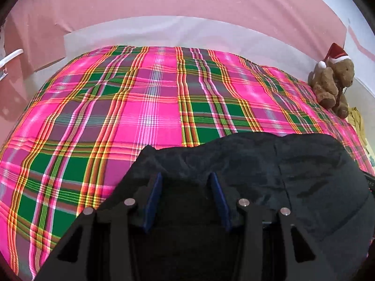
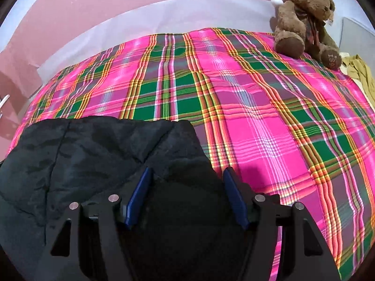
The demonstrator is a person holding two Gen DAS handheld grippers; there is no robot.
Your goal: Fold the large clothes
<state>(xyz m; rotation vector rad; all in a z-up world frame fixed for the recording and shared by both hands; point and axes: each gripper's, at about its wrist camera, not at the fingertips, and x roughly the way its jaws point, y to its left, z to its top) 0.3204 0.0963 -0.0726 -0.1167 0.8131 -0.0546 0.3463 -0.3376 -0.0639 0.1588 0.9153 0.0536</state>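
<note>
A large black padded garment (image 1: 304, 164) lies on the pink and green plaid bed cover (image 1: 117, 105) at the near edge. My left gripper (image 1: 185, 175) stands at its left end, and black fabric fills the gap between the blue pads (image 1: 153, 201). In the right wrist view the same garment (image 2: 82, 152) spreads to the left, and my right gripper (image 2: 187, 171) is shut on a thick bunch of its right end, with the pads wide apart. Plaid cover (image 2: 269, 128) shows beyond and to the right.
A brown teddy bear (image 1: 332, 82) in a Santa hat sits at the bed's far right corner, also seen in the right wrist view (image 2: 304, 18). A yellow cloth (image 2: 361, 75) lies beside it. A pink wall runs behind the bed, with a white handle (image 1: 10, 57) at far left.
</note>
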